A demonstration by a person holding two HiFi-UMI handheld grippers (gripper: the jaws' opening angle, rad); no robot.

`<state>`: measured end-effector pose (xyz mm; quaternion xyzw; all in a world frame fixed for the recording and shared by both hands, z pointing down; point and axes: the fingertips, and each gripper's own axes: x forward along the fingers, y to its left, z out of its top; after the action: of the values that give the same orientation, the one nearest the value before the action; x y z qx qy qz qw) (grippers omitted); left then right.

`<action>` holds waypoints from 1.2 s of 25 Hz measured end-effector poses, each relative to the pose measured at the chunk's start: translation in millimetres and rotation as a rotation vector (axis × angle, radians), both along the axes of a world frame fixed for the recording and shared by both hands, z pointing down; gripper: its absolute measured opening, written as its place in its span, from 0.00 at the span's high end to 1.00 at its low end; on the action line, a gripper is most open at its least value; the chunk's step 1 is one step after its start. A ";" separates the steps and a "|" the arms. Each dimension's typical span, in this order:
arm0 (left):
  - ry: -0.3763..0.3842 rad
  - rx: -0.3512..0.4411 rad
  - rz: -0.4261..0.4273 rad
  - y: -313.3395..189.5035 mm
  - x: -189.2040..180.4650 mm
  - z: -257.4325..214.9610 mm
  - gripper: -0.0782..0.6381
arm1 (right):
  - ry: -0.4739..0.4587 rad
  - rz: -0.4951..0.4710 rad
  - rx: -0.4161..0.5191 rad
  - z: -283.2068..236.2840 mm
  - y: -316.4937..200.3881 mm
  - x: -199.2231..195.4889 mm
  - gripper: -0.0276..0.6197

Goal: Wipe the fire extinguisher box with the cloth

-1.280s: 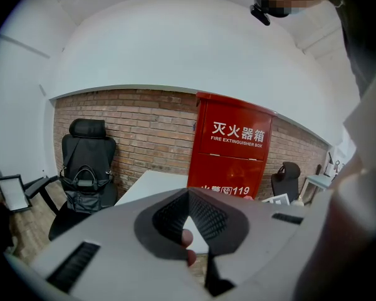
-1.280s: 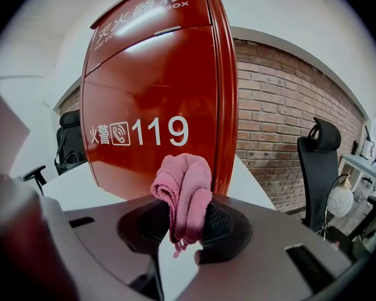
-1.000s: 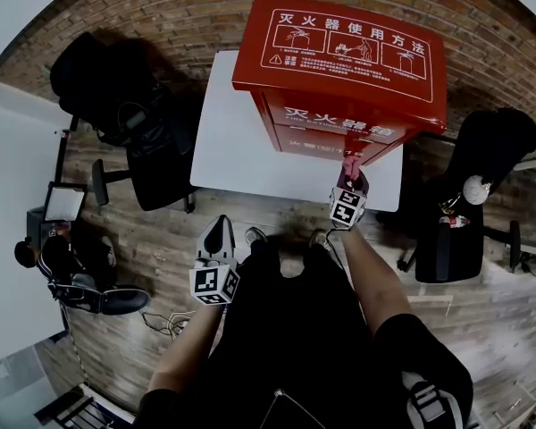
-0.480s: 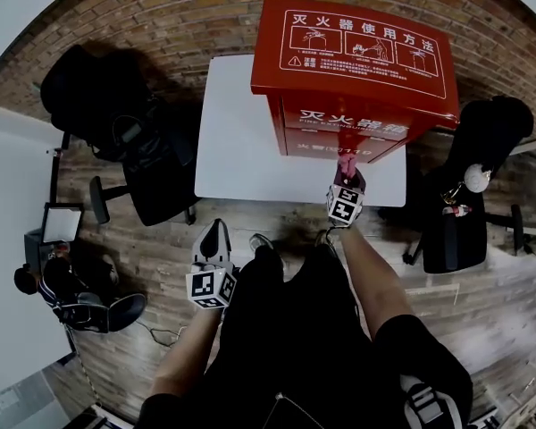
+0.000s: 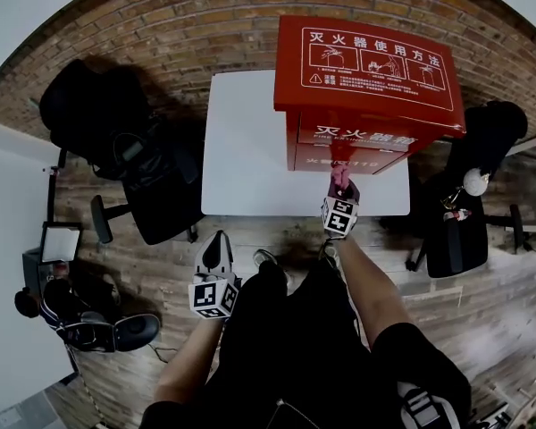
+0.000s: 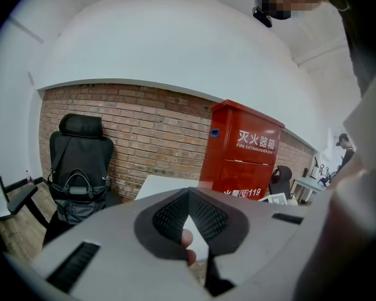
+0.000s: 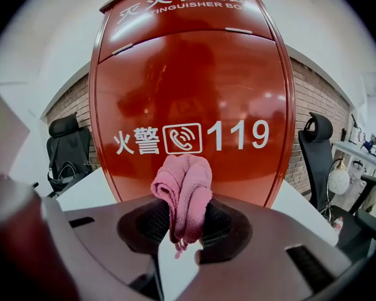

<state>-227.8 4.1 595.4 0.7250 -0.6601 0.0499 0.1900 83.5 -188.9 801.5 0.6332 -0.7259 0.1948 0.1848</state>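
The red fire extinguisher box stands on a white table against the brick wall. My right gripper is shut on a bunched pink cloth, held at the lower front of the box. In the right gripper view the cloth sticks up between the jaws of the right gripper, with the box front and its "119" print close ahead. Whether the cloth touches the box I cannot tell. My left gripper hangs low by the person's side, shut and empty. It points towards the box.
A black office chair with a bag stands left of the table, another black chair to its right. Camera gear and shoes lie on the wooden floor at the left. The brick wall runs behind the box.
The right gripper with the cloth has shifted leftward along the lower front of the box. The head view has swung, so the box sits further right. The left gripper has hardly moved.
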 end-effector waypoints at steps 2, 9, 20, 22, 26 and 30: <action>0.001 -0.001 0.006 -0.4 -7.9 1.8 0.87 | -0.002 -0.009 0.006 -1.2 0.1 -12.0 0.78; 0.014 0.015 0.032 -2.2 -29.0 0.8 0.87 | -0.017 -0.005 0.016 -2.9 1.6 -45.8 0.78; 0.012 0.019 0.051 -2.4 -59.9 3.1 0.87 | -0.028 -0.016 0.020 -3.7 5.1 -86.6 0.78; 0.011 0.018 0.054 -1.9 -63.8 3.8 0.87 | -0.031 -0.026 0.020 -3.5 5.5 -95.6 0.78; 0.009 0.013 0.050 -0.2 -72.5 6.4 0.87 | -0.048 -0.044 0.023 -4.0 5.5 -116.6 0.78; 0.004 0.008 0.038 1.8 -82.5 9.1 0.87 | -0.074 -0.056 0.027 -5.5 5.4 -136.3 0.78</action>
<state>-310.3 5.9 604.4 0.7382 -0.6460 0.0494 0.1877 -52.8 -183.5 796.0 0.6076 -0.7521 0.2030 0.1549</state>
